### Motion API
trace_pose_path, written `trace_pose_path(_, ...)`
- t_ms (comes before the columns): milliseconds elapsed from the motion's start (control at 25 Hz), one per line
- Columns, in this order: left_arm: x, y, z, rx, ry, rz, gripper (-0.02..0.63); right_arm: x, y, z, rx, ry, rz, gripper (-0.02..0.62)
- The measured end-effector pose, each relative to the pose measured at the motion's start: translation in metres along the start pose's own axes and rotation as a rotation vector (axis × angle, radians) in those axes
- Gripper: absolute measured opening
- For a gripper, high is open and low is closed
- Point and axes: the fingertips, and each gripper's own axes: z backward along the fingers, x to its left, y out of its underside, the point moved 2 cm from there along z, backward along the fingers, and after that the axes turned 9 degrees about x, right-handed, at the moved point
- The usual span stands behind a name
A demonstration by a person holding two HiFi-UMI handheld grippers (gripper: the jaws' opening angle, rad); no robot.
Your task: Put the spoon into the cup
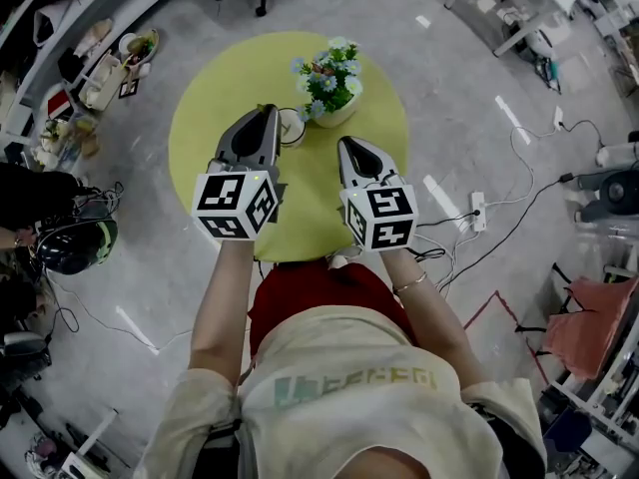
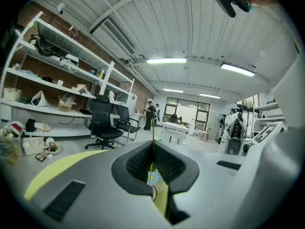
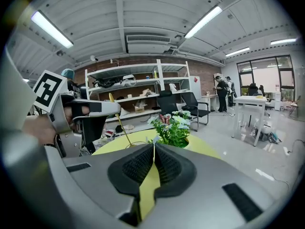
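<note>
Over the round yellow surface point(image 1: 215, 108) my left tongs point(image 1: 270, 113) are clamped on the spoon point(image 3: 123, 127), with its thin gold handle pinched between the closed jaws. In the right gripper view the spoon's long axis runs steeply. Its top end points to about 11 o'clock and its lower end slants to 5 o'clock, down toward the cup point(image 1: 292, 128). That cup stands just beside the tip of the left tongs, at about 1 o'clock from it, and the flower pot point(image 1: 331, 86) is close beyond. Whether the spoon's lower end is already inside the rim I cannot tell. My right tongs point(image 1: 349, 148) are shut together on nothing, at about 4 o'clock of the cup, so I judge the left hand does the lowering and release.
</note>
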Motion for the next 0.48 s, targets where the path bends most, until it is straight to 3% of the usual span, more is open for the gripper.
trace_pose_path(480, 0.029, 0.029, -0.026, 0.055, 0.03, 0.11, 0.023, 0.002, 0.015, -0.03, 0.071, 0.009, -0.011, 0.037)
